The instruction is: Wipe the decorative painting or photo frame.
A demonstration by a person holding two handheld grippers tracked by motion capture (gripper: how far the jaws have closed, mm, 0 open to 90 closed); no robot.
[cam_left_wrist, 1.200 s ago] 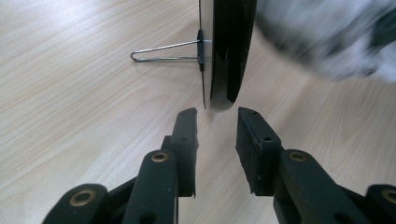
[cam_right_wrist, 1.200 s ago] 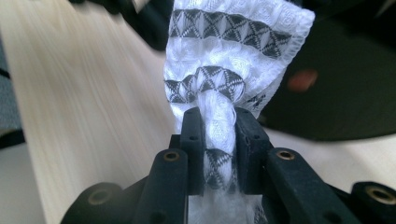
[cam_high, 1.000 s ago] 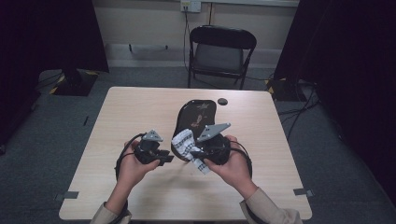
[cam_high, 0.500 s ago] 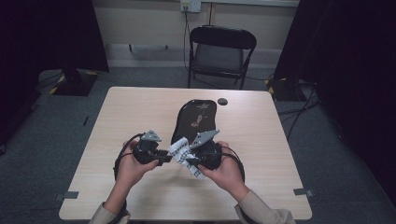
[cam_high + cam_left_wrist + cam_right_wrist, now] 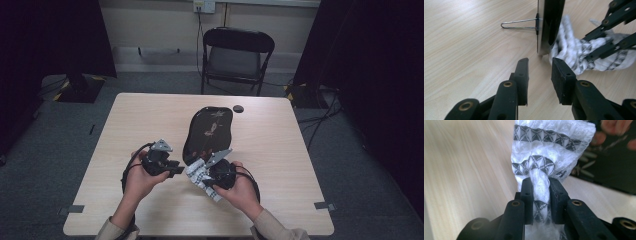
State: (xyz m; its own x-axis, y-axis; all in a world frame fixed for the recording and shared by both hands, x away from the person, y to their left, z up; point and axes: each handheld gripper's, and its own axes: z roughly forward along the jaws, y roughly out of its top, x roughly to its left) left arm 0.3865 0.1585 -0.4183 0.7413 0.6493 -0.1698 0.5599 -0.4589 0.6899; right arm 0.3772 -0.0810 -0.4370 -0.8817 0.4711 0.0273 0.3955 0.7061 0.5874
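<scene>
Right gripper (image 5: pixel 541 195) pinches patterned cloth (image 5: pixel 549 152) firmly; left gripper (image 5: pixel 539 72), jaws parted and empty, should steady the black tray's (image 5: pixel 210 131) near edge before wiping.

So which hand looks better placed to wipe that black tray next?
The right gripper: its jaws are already clamped on the patterned cloth, beside the black tray. The left gripper is open and holds nothing.

Right gripper (image 5: pixel 204 176) grips cloth (image 5: pixel 200 176) (white, patterned) beside tray (image 5: pixel 210 131)
</scene>
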